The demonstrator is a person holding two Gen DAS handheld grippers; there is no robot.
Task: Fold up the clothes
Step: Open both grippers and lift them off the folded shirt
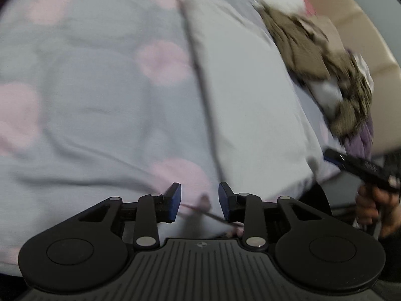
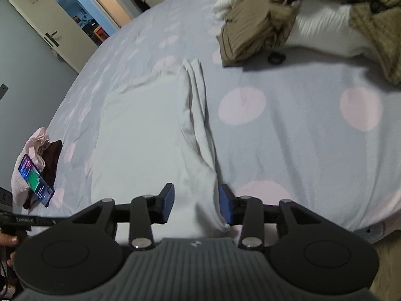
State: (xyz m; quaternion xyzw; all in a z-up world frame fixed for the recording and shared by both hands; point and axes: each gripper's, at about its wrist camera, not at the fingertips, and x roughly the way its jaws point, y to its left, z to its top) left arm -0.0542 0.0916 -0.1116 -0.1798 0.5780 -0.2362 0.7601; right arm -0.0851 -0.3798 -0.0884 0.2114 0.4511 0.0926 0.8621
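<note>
A white garment (image 2: 150,135) lies flat on the bed, with its right side folded inward into a long ridge. My right gripper (image 2: 196,207) hovers over the garment's near end. Its blue pads stand apart and the cloth lies loose between them. In the blurred left wrist view the same white garment (image 1: 250,100) stretches away to the right. My left gripper (image 1: 199,204) is open over its near left edge and pinches nothing. A hand (image 1: 371,208) at the right edge holds the right gripper.
The bedsheet (image 2: 300,130) is grey-blue with pink dots. A heap of brown and white clothes (image 2: 263,25) sits at the far right. A lit phone (image 2: 36,179) rests on pink and dark clothes (image 2: 37,150) at the left. An open door (image 2: 50,25) is beyond.
</note>
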